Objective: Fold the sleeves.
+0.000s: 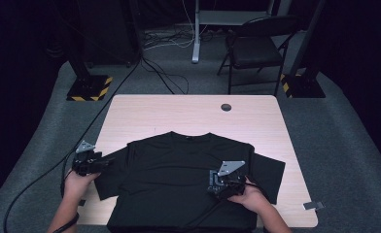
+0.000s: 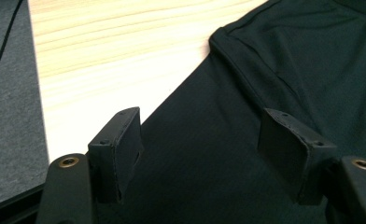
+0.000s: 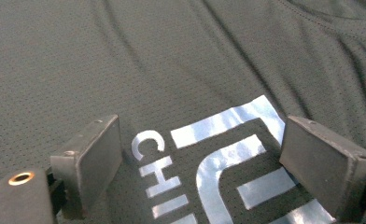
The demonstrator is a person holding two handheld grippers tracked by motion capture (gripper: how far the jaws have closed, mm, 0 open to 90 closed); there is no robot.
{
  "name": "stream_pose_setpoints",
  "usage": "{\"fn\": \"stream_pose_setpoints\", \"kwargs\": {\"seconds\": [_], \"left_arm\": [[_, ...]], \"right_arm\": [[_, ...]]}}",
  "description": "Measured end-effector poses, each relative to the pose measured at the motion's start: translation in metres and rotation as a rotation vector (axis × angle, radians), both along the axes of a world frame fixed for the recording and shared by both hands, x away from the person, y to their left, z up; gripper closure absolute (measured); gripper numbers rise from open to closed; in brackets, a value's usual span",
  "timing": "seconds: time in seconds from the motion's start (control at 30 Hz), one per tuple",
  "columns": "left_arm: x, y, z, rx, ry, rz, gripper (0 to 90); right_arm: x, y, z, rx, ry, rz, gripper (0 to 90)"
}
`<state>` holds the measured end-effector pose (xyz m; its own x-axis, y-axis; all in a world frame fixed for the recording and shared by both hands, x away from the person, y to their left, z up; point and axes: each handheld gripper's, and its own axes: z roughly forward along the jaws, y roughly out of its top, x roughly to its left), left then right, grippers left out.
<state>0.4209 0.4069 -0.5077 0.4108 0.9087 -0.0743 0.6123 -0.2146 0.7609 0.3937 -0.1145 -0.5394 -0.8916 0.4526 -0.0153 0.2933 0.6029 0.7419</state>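
A black T-shirt point(image 1: 179, 170) lies flat, front up, on the light wooden table point(image 1: 188, 114), collar toward the far side. My left gripper point(image 1: 108, 161) is at the shirt's left sleeve point(image 1: 112, 177). In the left gripper view its jaws point(image 2: 200, 128) stand wide apart, open, low over the sleeve cloth point(image 2: 209, 177) near its edge. My right gripper point(image 1: 214, 182) hovers over the chest. Its jaws point(image 3: 202, 140) are open on either side of a white printed logo point(image 3: 223, 154), and the pads grip no cloth.
Bare tabletop point(image 2: 106, 56) lies beyond the sleeve. A round cable hole point(image 1: 226, 107) sits at the table's far side, and a small grey piece point(image 1: 313, 205) near its right front corner. Behind the table stand a black folding chair point(image 1: 256, 46) and two striped stand bases point(image 1: 89, 87).
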Motion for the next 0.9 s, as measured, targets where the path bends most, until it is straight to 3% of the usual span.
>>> {"fn": "stream_pose_setpoints", "kwargs": {"seconds": [0.3, 0.47, 0.73, 0.9], "left_arm": [[-0.002, 0.019, -0.001, -0.014, 0.010, 0.051, 36.3], [-0.001, 0.026, -0.003, 0.018, 0.011, 0.070, 41.6], [0.000, 0.045, -0.010, -0.029, 0.044, 0.111, 48.0], [0.001, 0.050, -0.012, -0.035, 0.041, 0.127, 51.0]], "right_arm": [[0.000, 0.000, 0.000, 0.000, 0.000, 0.000, 11.5], [0.000, 0.000, 0.000, 0.000, 0.000, 0.000, 11.5], [0.000, 0.000, 0.000, 0.000, 0.000, 0.000, 11.5], [0.000, 0.000, 0.000, 0.000, 0.000, 0.000, 11.5]]}}
